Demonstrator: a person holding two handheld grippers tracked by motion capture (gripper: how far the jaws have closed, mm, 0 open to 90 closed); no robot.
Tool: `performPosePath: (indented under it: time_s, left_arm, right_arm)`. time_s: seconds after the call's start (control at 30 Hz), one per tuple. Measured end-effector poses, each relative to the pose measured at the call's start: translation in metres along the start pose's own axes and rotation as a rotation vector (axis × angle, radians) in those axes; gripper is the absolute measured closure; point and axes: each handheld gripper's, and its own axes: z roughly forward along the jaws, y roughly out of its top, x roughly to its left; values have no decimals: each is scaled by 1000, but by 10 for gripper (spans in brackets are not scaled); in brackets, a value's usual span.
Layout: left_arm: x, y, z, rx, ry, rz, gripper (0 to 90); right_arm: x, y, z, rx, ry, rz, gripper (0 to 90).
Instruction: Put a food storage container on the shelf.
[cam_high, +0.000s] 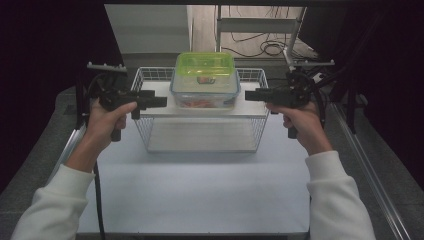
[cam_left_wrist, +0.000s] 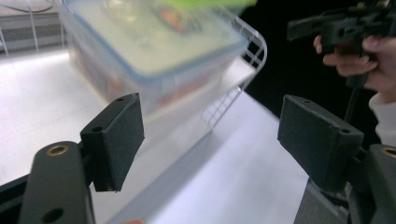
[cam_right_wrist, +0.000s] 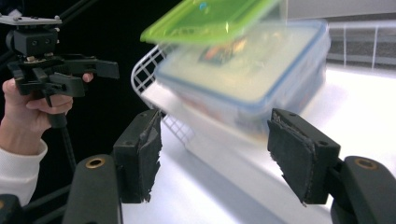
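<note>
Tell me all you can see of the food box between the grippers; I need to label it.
The box is a clear, plastic-looking rectangular tub with rounded corners and a blue-edged translucent lid. Something orange-red shows through its wall; what it is I cannot tell. It sits upright and closed on the white shelf across the wire basket, roughly midway along it. A green lid lies on top. The left gripper and right gripper flank it, jaws open, not touching.

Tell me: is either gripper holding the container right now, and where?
Nothing is held. The left gripper and right gripper stand open on either side of the container on the wire rack, fingers clear of it.
</note>
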Motion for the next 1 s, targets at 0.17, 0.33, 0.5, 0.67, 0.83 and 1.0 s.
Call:
performPosePath:
  time_s: [0.17, 0.33, 0.5, 0.67, 0.83, 1.0]
  left_arm:
    - [-4, -37, 2, 25, -28, 20, 226]
    - [-3, -73, 7, 52, -31, 33, 226]
    - [-3, -116, 15, 79, -30, 31, 228]
    - [-2, -146, 25, 112, -30, 23, 232]
    - [-2, -165, 33, 141, -38, 20, 232]
    - [-4, -176, 41, 182, -28, 23, 231]
  right_arm:
    - [-2, -32, -8, 29, 4, -21, 337]
    - [-9, -75, -11, 68, -9, -28, 331]
    - [-18, -117, -10, 93, -21, -28, 327]
    - [-28, -157, -6, 136, -32, -3, 327]
    - [-33, -184, -1, 159, -43, 5, 327]
    - [-39, -197, 5, 196, -63, 3, 327]
